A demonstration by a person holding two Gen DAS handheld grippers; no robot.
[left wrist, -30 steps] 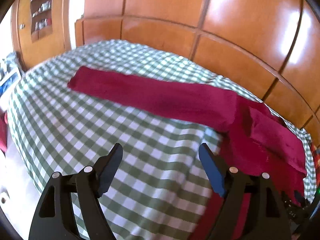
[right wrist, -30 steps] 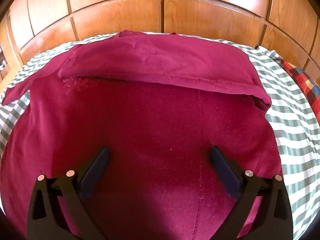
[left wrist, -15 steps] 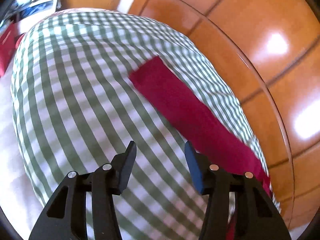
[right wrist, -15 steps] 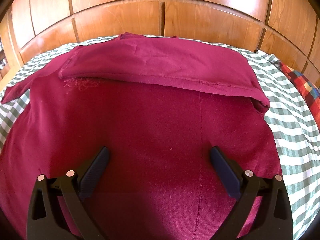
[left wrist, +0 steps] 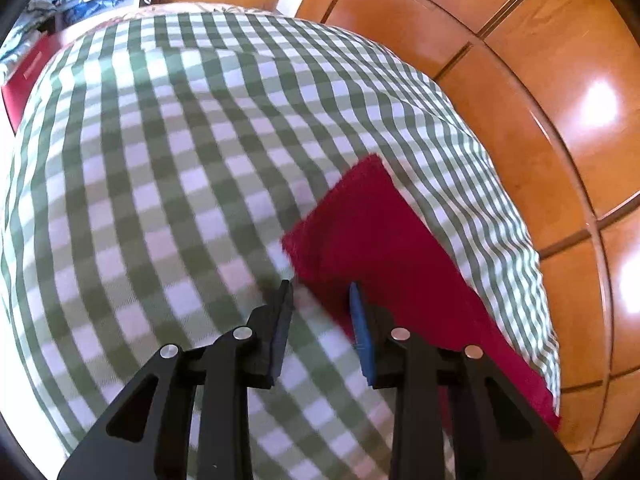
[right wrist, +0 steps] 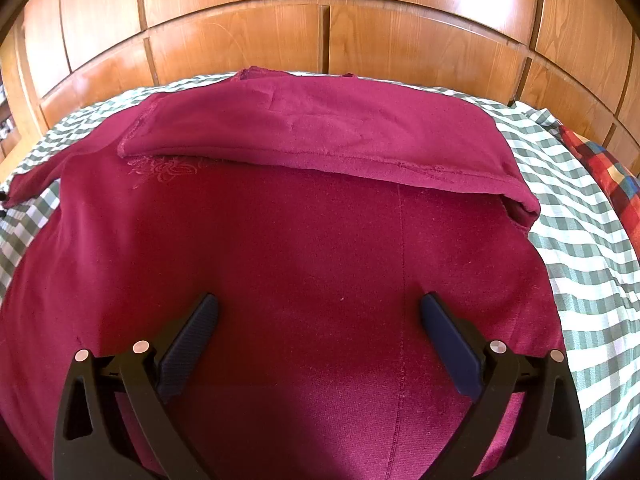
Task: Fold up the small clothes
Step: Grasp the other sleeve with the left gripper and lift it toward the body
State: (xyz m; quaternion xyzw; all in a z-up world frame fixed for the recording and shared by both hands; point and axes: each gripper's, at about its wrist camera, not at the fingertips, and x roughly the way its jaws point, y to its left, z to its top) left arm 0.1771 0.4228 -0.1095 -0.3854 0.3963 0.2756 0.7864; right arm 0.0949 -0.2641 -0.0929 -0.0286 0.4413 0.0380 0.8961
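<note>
The left gripper (left wrist: 322,294) is closing, jaws astride the dark red knit garment's sleeve edge (left wrist: 384,248), pads not yet pressing. The right gripper (right wrist: 319,308) gapes wide and empty above that garment (right wrist: 304,248) on the green-checked bedspread (right wrist: 580,264).

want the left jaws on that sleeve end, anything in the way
Nothing visible. The left gripper is closing right at the sleeve end's near corner, with only bare checked sheet around it.

Right claw (right wrist: 318,316) gapes wide above maroon garment (right wrist: 304,248) on checked sheet (right wrist: 580,248).
</note>
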